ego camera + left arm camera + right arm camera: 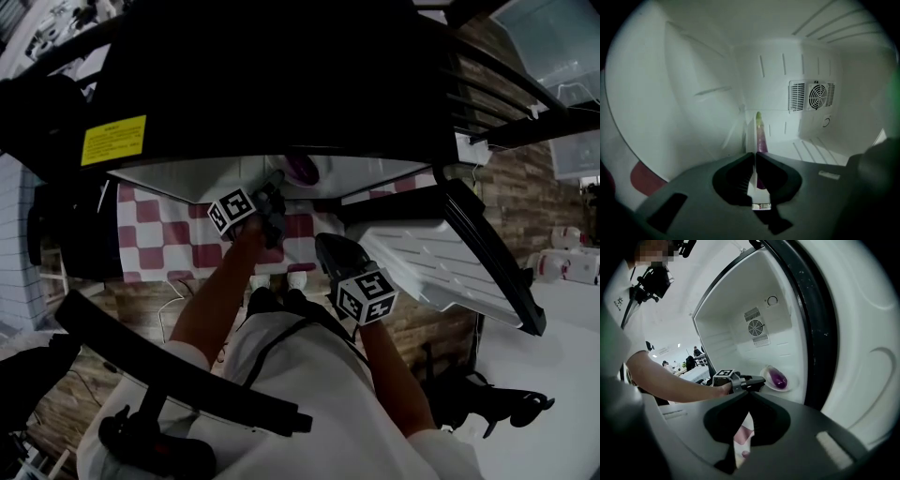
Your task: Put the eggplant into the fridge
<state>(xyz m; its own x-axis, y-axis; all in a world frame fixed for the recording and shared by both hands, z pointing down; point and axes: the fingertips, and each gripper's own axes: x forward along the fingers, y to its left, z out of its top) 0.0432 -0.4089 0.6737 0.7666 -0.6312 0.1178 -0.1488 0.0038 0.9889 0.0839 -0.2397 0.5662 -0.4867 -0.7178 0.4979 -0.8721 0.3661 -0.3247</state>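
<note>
Furthest left of the fridge [773,75], outside its open mouth, I see a red-and-white checked cloth [155,234] spread on the surface beside it. Next comes my left hand-held gripper [754,154], reaching in through the fridge's opening with its tips inside the white compartment. Its jaws are pinched almost together on the rim of a white plate [767,372]. In the left gripper view the plate shows edge-on as a thin white strip running between the pads. The eggplant [778,379] lies on that plate, purple with a green end. It is inside the fridge, just past the gripper's tips and in front of the back wall. On that back wall, right of the eggplant in the left gripper view, sits a round fan grille [813,96]. I cannot tell whether the plate rests on the fridge's floor or hangs clear of it. Further right, outside the fridge, my right hand-held gripper [749,393] points toward the opening from in front. Its jaws are closed tip to tip with nothing between them. Rightmost is the fridge's door [431,262], standing wide open with its white ribbed inner face turned toward me.
</note>
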